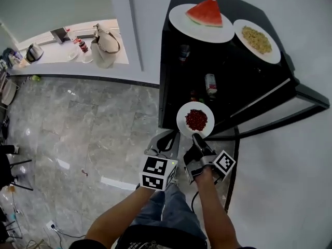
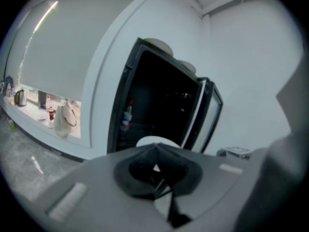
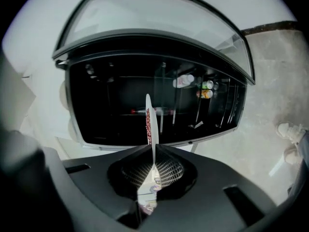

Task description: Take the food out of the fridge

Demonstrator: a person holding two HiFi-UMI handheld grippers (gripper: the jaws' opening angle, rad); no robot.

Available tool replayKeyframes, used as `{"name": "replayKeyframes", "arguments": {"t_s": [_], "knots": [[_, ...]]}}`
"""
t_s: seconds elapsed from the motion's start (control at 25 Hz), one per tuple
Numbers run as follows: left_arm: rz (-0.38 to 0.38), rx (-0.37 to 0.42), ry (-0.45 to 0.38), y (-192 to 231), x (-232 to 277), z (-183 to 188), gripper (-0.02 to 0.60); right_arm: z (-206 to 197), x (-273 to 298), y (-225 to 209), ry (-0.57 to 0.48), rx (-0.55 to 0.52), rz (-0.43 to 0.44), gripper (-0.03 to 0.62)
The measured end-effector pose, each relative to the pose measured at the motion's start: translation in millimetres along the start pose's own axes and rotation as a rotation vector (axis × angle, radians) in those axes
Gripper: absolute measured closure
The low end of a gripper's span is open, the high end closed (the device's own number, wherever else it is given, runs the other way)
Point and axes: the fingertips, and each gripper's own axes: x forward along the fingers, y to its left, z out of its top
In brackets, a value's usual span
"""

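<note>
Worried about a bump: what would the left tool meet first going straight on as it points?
Probably the rim of the white plate just ahead of the left tool, with the open fridge beyond; depth is unclear.

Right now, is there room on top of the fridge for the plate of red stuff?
Hardly. The watermelon plate and the yellow food plate fill most of the fridge top; only a thin black strip by the wall is bare, probably too narrow for the red-food plate. The counter is crowded around the bag. The floor left of the fridge is open.
</note>
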Motion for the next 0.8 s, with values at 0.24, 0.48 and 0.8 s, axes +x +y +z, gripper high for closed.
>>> {"name": "replayKeyframes", "arguments": {"t_s": [0.24,0.48,0.8], "knots": [[0.004,0.0,-0.027,-25,-24,35,0.58,-8,-41,69,-0.008,-0.015,0.049,0.583],[-0.006,0.036,-0.056,-48,-50,65,0.58,-19,-77,122,-0.006,-0.049,0.08,0.583],[-0.008,0.038,-0.093,-65,-67,81,0.58,-18,-99,154,-0.026,-0.066,0.109,0.583]]}}
